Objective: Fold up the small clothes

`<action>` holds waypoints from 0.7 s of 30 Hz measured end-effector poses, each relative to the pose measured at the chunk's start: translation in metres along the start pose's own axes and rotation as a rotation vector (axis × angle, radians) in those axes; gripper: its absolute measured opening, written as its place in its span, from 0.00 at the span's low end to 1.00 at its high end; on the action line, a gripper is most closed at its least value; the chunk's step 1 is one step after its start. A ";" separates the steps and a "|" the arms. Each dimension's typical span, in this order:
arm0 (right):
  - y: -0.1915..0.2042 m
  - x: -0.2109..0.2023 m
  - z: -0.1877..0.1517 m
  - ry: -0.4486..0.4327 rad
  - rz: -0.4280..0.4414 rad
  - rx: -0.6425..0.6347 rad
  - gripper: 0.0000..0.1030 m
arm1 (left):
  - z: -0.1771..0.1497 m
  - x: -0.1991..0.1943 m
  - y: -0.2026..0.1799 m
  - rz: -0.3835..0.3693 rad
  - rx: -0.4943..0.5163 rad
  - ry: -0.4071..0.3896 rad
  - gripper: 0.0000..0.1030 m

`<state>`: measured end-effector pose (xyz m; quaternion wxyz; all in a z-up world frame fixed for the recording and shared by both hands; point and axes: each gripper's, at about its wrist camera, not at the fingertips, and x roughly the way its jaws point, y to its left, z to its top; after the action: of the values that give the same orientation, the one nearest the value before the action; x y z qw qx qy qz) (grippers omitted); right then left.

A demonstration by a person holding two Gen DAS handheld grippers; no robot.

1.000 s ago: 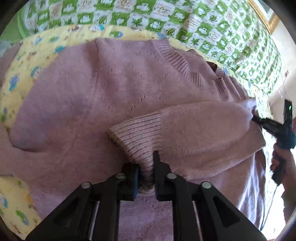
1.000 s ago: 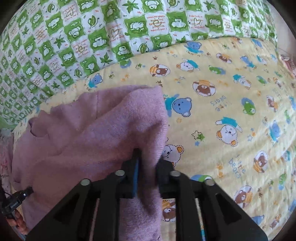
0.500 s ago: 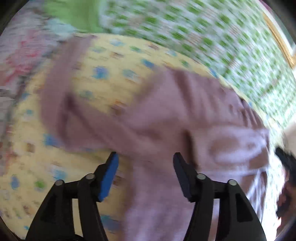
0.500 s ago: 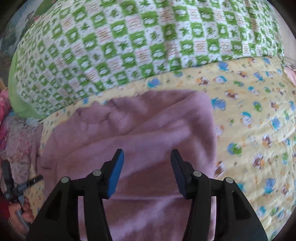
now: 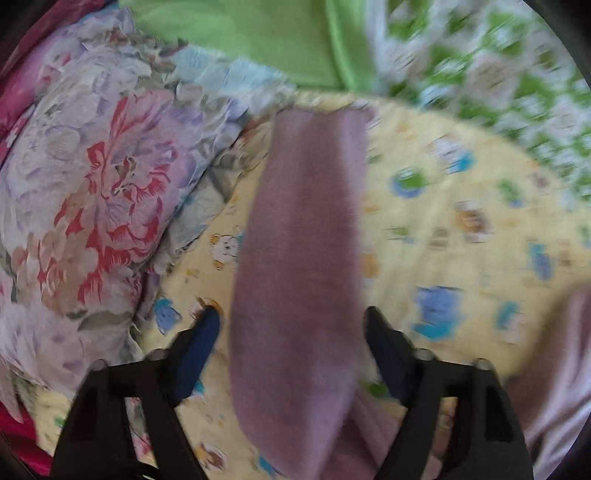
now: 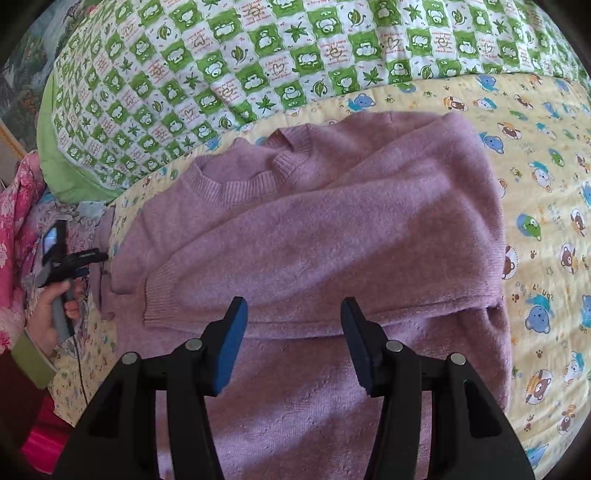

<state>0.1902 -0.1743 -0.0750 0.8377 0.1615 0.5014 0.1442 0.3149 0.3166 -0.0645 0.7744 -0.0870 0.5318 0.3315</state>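
Mauve knit sweater (image 6: 314, 236) lies spread on a yellow bear-print quilt (image 6: 546, 206), its ribbed neckline toward 11 o'clock in the right wrist view and one sleeve (image 6: 280, 258) folded across the chest, cuff ending near 9 o'clock of the garment. The right gripper (image 6: 291, 343) hangs over the lower body of the sweater with its tongs spread wide, blue pads facing each other and nothing held between them. A green-and-white checked quilt (image 6: 258, 55) with bears and leaves fills the frame from 10 to 2 o'clock beyond the yellow one. At 9 o'clock in that view, the left gripper (image 6: 90, 256) points toward the sweater's edge, gripped by the person's left hand (image 6: 51, 314); its tips are too small there to judge.

The left wrist view, heavily blurred, shows the left gripper (image 5: 291, 332) with tongs wide apart, astride the sweater's other sleeve (image 5: 303, 258), which runs from 6 o'clock up to 12 across the yellow quilt (image 5: 461, 229). Whether the pads touch the sleeve cannot be told. A floral-print bedcover (image 5: 92, 192) bunches at 9 o'clock, with plain green fabric (image 5: 258, 33) at 12.
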 end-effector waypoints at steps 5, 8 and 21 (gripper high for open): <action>-0.005 -0.006 0.006 -0.018 -0.019 0.020 0.52 | -0.001 -0.012 0.006 -0.089 0.046 -0.056 0.11; -0.006 -0.011 0.009 -0.033 -0.019 0.042 0.52 | -0.006 -0.054 -0.004 -0.233 0.084 -0.154 0.09; -0.009 -0.040 0.000 -0.080 -0.022 0.147 0.52 | -0.130 -0.303 -0.203 -0.929 0.664 -0.421 0.60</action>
<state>0.1730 -0.1988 -0.0466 0.8443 0.2228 0.4787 0.0912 0.2732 -0.0299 0.1041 0.9124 0.0035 0.3486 -0.2144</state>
